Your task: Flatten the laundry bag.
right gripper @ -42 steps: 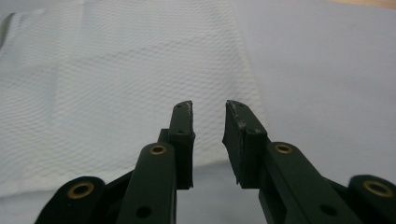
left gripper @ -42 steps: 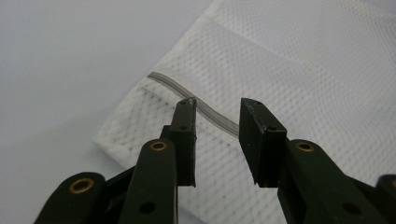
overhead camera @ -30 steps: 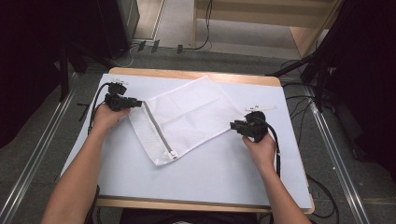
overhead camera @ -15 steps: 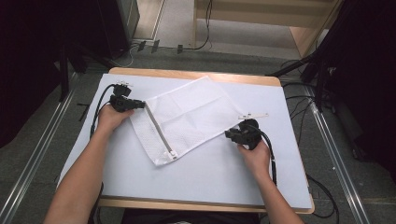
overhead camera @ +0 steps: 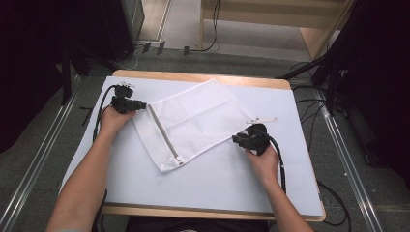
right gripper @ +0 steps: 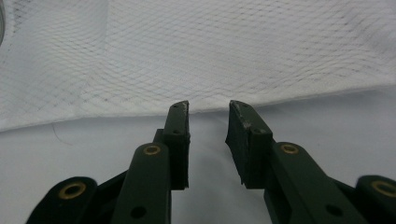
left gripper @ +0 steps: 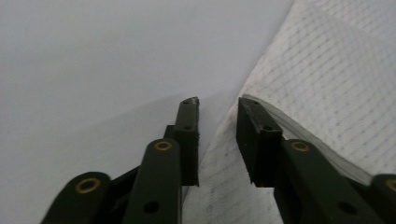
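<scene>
One container is on my table (overhead camera: pixel 212 193): a white mesh laundry bag (overhead camera: pixel 193 121) with a zipper (overhead camera: pixel 163 135) along its near-left edge. It lies flat, tilted, just up and left of the table's middle, its corners pointing roughly to twelve, three, six and nine o'clock. I see nothing bulging inside it; the netting lies thin against the white surface. A small white strip (overhead camera: pixel 263 120) rests on the table just off the bag's three o'clock corner.

My left gripper (overhead camera: pixel 140 105) sits at the bag's nine o'clock corner. In the left gripper view its jaws stand partly spread and have just been opening a little; the bag's edge (left gripper: pixel 327 93) runs up into the gap and touches the right-hand pad, but the pads are not pinching it.

My right gripper (overhead camera: pixel 238 139) rests on the table at the bag's four o'clock edge. In the right gripper view its jaws are partly spread with bare table between them, and the mesh hem (right gripper: pixel 201 60) lies just beyond the tips, apart from them.
</scene>
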Demonstrator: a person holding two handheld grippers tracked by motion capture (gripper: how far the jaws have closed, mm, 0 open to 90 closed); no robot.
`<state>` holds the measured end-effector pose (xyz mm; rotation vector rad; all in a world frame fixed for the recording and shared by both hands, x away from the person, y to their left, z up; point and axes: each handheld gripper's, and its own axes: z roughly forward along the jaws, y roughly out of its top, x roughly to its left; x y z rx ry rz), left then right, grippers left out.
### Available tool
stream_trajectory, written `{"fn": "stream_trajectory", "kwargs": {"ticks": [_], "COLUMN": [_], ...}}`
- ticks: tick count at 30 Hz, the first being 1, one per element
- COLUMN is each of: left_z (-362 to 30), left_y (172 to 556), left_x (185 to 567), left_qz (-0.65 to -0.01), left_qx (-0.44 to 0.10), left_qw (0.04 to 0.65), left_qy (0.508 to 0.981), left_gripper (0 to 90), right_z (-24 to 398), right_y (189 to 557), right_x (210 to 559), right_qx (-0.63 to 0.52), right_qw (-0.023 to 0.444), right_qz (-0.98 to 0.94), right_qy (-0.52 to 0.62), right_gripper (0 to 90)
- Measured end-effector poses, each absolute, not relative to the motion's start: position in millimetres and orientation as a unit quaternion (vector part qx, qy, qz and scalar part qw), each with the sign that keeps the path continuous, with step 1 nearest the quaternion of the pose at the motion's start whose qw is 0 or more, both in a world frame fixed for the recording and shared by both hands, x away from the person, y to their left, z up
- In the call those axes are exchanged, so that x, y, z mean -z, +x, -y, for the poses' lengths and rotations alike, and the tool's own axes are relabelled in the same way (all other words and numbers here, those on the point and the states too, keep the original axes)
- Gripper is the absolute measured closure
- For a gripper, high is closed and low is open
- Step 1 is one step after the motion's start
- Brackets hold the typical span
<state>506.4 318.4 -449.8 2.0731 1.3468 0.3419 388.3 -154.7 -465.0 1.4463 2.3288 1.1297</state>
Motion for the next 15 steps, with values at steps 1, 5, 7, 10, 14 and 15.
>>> {"fn": "stream_trajectory", "kwargs": {"ticks": [1, 5, 7, 10, 14, 15], "left_z": [-318.2, -314.6, -313.1, -312.7, -309.6, -309.6], "left_y": [506.4, 504.1, 502.8, 502.0, 500.3, 500.3], "left_x": [450.0, 450.7, 450.6, 450.4, 448.0, 448.0], "left_qz": [-0.510, -0.496, -0.491, -0.495, -0.494, -0.494], "left_qx": [-0.127, -0.117, -0.125, -0.123, -0.119, -0.119], "left_qw": [0.319, 0.323, 0.316, 0.312, 0.301, 0.301], "left_qy": [0.788, 0.798, 0.802, 0.801, 0.807, 0.807], "left_gripper": [66.9, 69.1, 75.0, 87.9, 90.0, 90.0], "right_z": [155.2, 156.0, 155.6, 154.7, 153.3, 153.3], "right_y": [388.5, 388.9, 388.9, 389.3, 389.8, 389.8], "right_x": [465.0, 465.4, 465.6, 466.0, 466.5, 466.5], "right_qx": [-0.380, -0.381, -0.380, -0.381, -0.381, -0.381], "right_qw": [0.088, 0.089, 0.091, 0.093, 0.092, 0.092], "right_qz": [-0.782, -0.780, -0.780, -0.779, -0.775, -0.775], "right_qy": [0.486, 0.489, 0.489, 0.490, 0.496, 0.496], "right_gripper": [70.3, 69.4, 69.1, 68.7, 68.6, 68.6]}}
